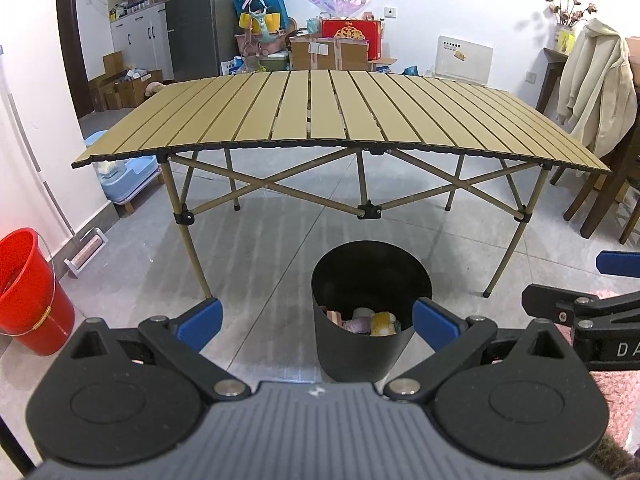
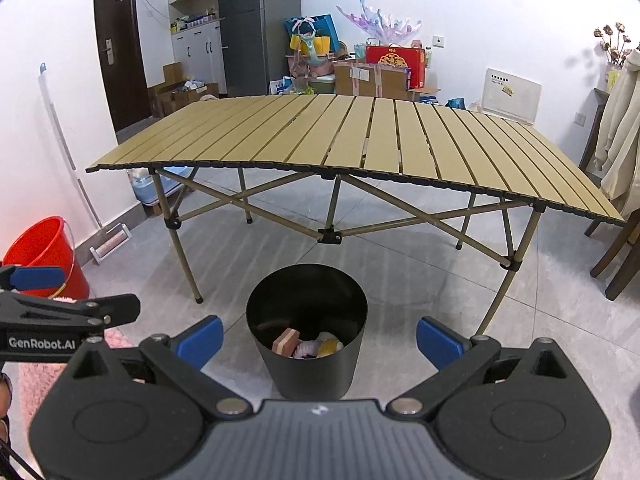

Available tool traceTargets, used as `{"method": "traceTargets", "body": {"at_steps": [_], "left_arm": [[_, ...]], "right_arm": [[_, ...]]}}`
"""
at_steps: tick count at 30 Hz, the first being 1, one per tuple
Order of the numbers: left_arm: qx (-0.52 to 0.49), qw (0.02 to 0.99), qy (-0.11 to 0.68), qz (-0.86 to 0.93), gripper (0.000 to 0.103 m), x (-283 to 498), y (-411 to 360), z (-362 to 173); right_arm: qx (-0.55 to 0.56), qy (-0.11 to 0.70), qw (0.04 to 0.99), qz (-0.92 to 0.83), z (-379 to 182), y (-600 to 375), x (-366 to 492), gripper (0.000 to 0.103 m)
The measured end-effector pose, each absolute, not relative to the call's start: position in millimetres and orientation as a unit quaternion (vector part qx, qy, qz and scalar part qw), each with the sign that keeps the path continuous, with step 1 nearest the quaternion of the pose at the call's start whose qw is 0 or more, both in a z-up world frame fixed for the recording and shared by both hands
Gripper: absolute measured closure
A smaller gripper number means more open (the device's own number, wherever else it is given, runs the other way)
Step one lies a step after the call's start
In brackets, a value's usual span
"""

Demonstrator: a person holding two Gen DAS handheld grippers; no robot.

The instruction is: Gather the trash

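A black round bin (image 1: 362, 350) stands on the floor in front of the folding table (image 1: 316, 120); it also shows in the right wrist view (image 2: 306, 368). Inside lie several pieces of trash (image 1: 374, 322): a pink-brown block (image 2: 286, 342), a pale purple lump and a yellow-white piece. My left gripper (image 1: 318, 320) is open and empty, held above and just before the bin. My right gripper (image 2: 320, 342) is open and empty, also above the bin. Each gripper shows at the edge of the other's view.
A red bucket (image 1: 28, 292) stands at the left by the wall, with a mop beside it. A pink rug (image 2: 44, 380) lies near me. A chair with a cream jacket (image 1: 596, 92) stands at the right. Boxes and bags (image 1: 328, 50) are stacked behind the table.
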State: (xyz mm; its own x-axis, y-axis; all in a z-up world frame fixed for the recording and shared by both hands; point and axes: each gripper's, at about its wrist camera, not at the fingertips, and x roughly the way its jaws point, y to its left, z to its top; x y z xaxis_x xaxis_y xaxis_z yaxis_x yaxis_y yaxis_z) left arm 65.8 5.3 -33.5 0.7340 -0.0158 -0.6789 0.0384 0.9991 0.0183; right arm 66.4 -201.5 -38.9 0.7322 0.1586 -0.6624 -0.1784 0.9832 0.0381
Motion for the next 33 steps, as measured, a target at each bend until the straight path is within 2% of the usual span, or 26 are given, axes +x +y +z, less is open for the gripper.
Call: {"method": "traceTargets", "body": {"at_steps": [33], "left_arm": [[0.017,0.933,0.358,-0.019,0.000,64.2,4.0,-31.4]], "right_arm": [[-0.015,0.353,0.931,0.088,-40.7,-199.6,64.3,0.000]]}}
